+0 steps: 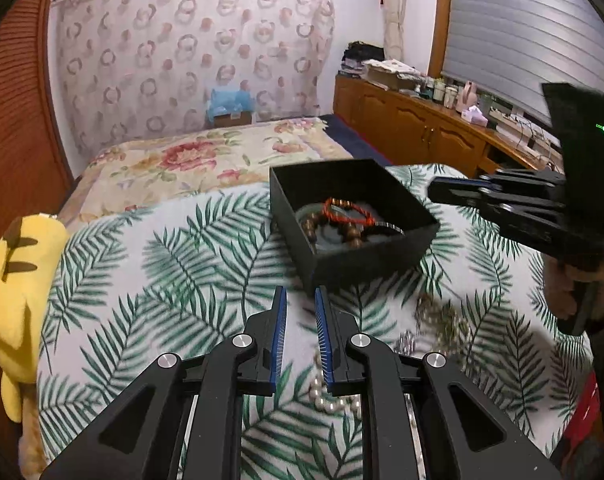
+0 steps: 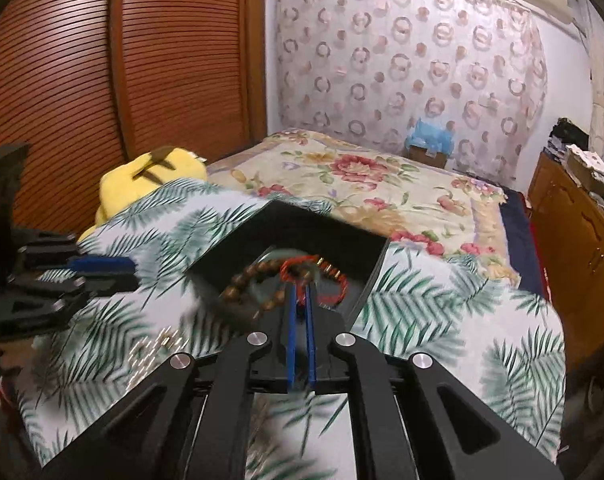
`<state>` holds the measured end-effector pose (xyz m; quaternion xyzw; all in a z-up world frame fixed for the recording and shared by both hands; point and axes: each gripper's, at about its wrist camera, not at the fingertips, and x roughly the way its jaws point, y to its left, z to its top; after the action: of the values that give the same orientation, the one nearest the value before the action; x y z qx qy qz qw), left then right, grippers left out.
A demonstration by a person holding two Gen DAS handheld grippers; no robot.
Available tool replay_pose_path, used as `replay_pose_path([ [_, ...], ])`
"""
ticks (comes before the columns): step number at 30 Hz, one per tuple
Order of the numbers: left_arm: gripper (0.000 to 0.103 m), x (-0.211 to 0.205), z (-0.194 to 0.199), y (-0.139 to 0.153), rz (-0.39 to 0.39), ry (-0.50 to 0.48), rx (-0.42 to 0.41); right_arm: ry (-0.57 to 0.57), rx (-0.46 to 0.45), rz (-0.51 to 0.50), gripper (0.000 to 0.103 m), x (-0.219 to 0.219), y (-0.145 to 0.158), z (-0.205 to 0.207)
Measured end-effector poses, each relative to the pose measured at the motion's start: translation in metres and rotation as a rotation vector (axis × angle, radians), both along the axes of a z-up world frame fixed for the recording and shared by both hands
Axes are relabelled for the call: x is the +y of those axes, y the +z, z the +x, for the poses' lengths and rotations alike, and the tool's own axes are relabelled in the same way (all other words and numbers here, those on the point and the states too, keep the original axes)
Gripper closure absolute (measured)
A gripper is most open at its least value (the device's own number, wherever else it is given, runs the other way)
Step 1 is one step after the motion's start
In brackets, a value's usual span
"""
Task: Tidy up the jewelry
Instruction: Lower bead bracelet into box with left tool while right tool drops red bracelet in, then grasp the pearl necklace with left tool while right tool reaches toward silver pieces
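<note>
A: What's on the far left?
B: A yellow plush (image 1: pixel 18 280) at the edge of the leaf-print cloth (image 1: pixel 174 264) spread over the bed (image 1: pixel 190 160).

A: And the left claw (image 1: pixel 300 300)?
B: It hangs above the cloth, its blue pads apart with nothing between them. A string of pearls (image 1: pixel 329 398) lies on the cloth just under its right finger.

A: Further right?
B: The black box (image 1: pixel 353 260) sits open on the cloth. Inside lie a brown bead bracelet (image 1: pixel 343 234) and a red bracelet (image 1: pixel 347 212), overlapping. A blurred chain (image 1: pixel 437 320) lies on the cloth in front of the box.

A: The right claw (image 2: pixel 300 294)?
B: Over the box, pads close together. The red bracelet sits right at its tips, but through the blur I cannot tell whether it is gripped.
</note>
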<state>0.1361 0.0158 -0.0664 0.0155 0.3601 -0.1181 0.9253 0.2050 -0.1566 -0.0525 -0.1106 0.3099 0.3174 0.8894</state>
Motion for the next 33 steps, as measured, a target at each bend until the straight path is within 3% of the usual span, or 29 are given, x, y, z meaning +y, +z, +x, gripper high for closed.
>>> replay_pose_path([
  [3,0.089,0.0,-0.004,-0.006,0.003,-0.002,0.012,0.008,0.018,-0.001,0.078,-0.008,-0.007,-0.015],
  [10,0.088,0.001,-0.016,-0.016,0.003,-0.002,0.031,0.01,0.067,-0.021,0.077,-0.022,-0.027,-0.037],
  [14,0.082,0.002,-0.022,-0.027,0.008,0.001,0.053,0.016,0.103,-0.05,0.077,-0.029,-0.04,-0.047],
  [27,0.081,0.004,-0.025,-0.037,0.003,0.007,0.079,0.041,0.165,-0.15,0.085,-0.018,-0.071,-0.059],
  [30,0.081,0.003,-0.027,-0.038,0.002,0.005,0.08,0.025,0.152,-0.174,0.097,-0.019,-0.071,-0.058],
  [33,0.081,0.002,-0.027,-0.039,0.003,0.002,0.084,0.002,0.154,-0.181,0.098,-0.026,-0.07,-0.056],
])
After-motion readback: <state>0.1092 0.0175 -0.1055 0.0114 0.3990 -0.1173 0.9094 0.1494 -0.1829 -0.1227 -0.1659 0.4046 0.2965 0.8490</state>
